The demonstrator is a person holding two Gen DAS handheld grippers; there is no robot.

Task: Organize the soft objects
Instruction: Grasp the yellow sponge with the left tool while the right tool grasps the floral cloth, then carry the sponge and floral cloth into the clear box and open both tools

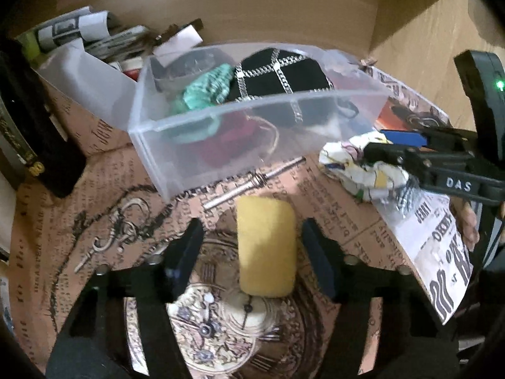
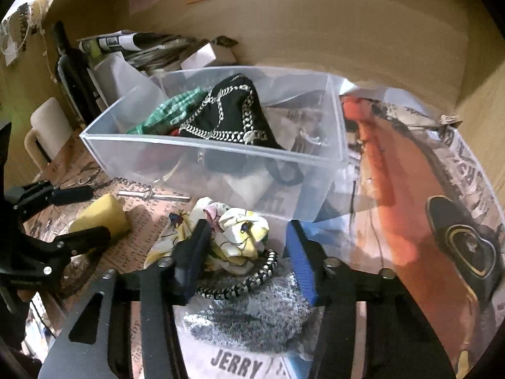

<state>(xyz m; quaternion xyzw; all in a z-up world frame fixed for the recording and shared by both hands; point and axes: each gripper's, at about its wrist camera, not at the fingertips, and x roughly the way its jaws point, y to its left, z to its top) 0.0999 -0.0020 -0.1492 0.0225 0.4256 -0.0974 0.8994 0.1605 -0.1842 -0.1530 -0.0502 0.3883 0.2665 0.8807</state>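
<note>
A clear plastic bin (image 1: 221, 158) (image 2: 132, 154) stands on the printed table cover and holds a black cloth with silver chain pattern (image 1: 277, 75) (image 2: 230, 117) and a green knit piece (image 1: 208, 87) (image 2: 170, 112). A yellow sponge (image 1: 266, 246) (image 2: 101, 213) lies between the open fingers of my left gripper (image 1: 257, 249) (image 2: 85, 218), not squeezed. A crumpled white floral cloth (image 1: 356, 164) (image 2: 233, 233) lies in front of the bin between the open fingers of my right gripper (image 2: 249, 246) (image 1: 388, 148). A black-and-white braided cord (image 2: 252, 278) lies on a grey glittery fabric (image 2: 252, 319) under it.
Rolled papers and boxes (image 1: 94, 38) (image 2: 142, 47) are stacked behind the bin on the left. A dark bottle (image 2: 74, 69) stands at the far left. A wooden wall (image 1: 284, 9) closes the back. A printed sheet (image 1: 442, 252) and an orange poster (image 2: 394, 173) lie at right.
</note>
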